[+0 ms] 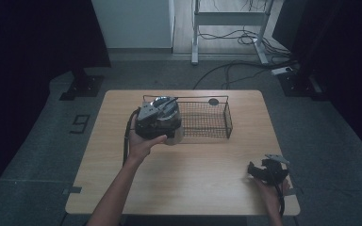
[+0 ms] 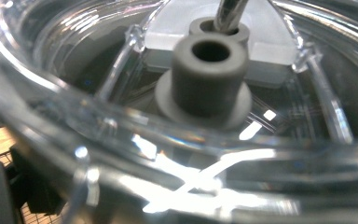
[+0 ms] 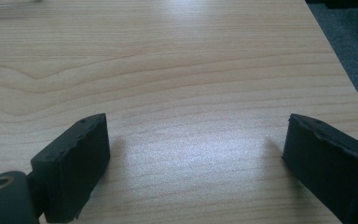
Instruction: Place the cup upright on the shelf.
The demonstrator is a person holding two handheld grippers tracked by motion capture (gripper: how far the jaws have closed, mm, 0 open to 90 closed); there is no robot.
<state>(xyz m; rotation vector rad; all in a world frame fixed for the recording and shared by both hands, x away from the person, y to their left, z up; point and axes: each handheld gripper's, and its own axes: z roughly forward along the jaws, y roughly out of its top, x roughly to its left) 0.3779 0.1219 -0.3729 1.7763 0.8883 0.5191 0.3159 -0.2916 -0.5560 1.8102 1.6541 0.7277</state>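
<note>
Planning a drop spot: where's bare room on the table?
Free: the light wooden table between the black wire mesh basket and the near edge, up to the open right gripper. Crowded: the basket's left end, where the left gripper holds a clear plastic container.

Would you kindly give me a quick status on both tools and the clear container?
Left tool at wire basket's left end, on the clear container. Right tool open, empty, low over table. Nothing blocking.
</note>
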